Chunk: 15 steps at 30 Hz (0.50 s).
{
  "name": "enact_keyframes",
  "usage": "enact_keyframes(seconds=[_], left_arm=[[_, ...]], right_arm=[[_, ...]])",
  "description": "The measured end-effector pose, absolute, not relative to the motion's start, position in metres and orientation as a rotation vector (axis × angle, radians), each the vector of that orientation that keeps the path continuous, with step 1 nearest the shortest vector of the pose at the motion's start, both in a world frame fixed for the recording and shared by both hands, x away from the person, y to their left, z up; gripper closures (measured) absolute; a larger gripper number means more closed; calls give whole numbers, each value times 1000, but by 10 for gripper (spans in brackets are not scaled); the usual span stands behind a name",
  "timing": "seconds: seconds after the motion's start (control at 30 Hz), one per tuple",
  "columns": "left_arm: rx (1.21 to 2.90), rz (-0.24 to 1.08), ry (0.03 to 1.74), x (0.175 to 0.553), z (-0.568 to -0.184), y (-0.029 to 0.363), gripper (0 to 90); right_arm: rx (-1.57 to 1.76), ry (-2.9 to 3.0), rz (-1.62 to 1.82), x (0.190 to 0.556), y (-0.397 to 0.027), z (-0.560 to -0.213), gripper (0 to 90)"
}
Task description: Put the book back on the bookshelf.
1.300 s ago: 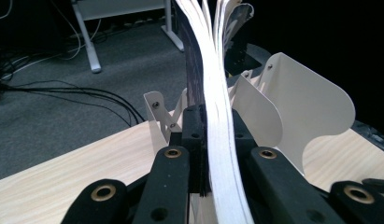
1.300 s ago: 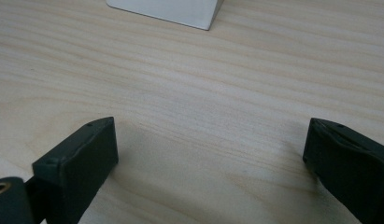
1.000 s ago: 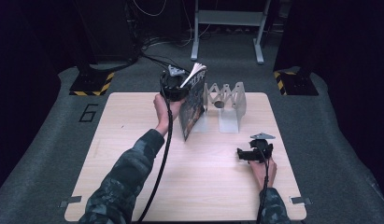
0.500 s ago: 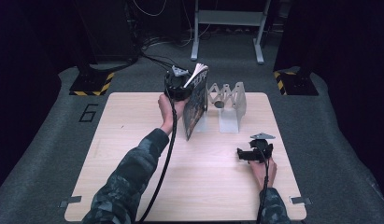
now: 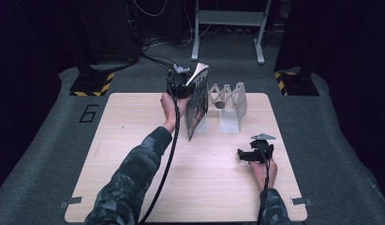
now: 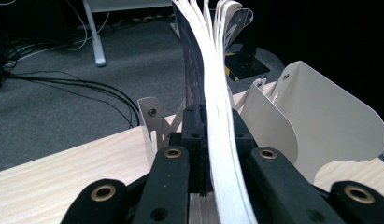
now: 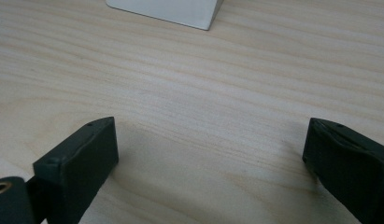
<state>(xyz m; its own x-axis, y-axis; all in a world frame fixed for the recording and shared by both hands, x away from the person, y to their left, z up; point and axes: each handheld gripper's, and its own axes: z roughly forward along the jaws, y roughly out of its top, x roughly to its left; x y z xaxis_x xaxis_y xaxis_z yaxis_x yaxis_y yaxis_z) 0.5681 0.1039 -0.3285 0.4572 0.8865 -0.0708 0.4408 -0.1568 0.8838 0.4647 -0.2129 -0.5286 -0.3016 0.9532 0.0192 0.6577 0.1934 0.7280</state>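
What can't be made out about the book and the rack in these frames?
- Book cover: print too small and dark in the high view; edge-on in the left gripper view.
- Rack slots: the book hides the left ones in the high view; frame edge cuts the rack in the left gripper view.
- Left hand-held gripper: pads hidden by pages.

A glossy paper magazine, a matt white metal rack, a pale smooth wood table.

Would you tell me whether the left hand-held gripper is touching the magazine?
Touching: the left gripper view shows the left hand-held gripper clamped on the magazine.
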Motion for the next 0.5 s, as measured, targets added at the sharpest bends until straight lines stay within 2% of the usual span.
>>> enact_keyframes(seconds=[0.13,0.2,0.23,0.27,0.37,0.4,0.43,0.47,0.5], left_arm=[[1777,607,1157,572,-328,108,815],[1759,620,1165,573,-328,111,753],[1757,615,1174,573,-327,114,753],[1752,615,1172,574,-328,116,688],[1754,603,1182,574,-328,122,572],[1752,599,1177,573,-327,125,572],[1753,593,1174,573,-327,126,500],[1754,593,1169,571,-327,127,500],[1754,590,1157,570,-326,129,462]], right_arm=[[1503,2033,896,465,-213,-529,31],[1503,2029,897,465,-213,-529,31],[1503,2029,897,465,-213,-529,31],[1503,2029,897,465,-213,-529,31],[1503,2029,897,464,-213,-529,31],[1503,2029,897,464,-213,-529,31],[1503,2029,897,465,-213,-529,31],[1503,2029,897,465,-213,-529,31],[1503,2029,896,465,-213,-529,31]])
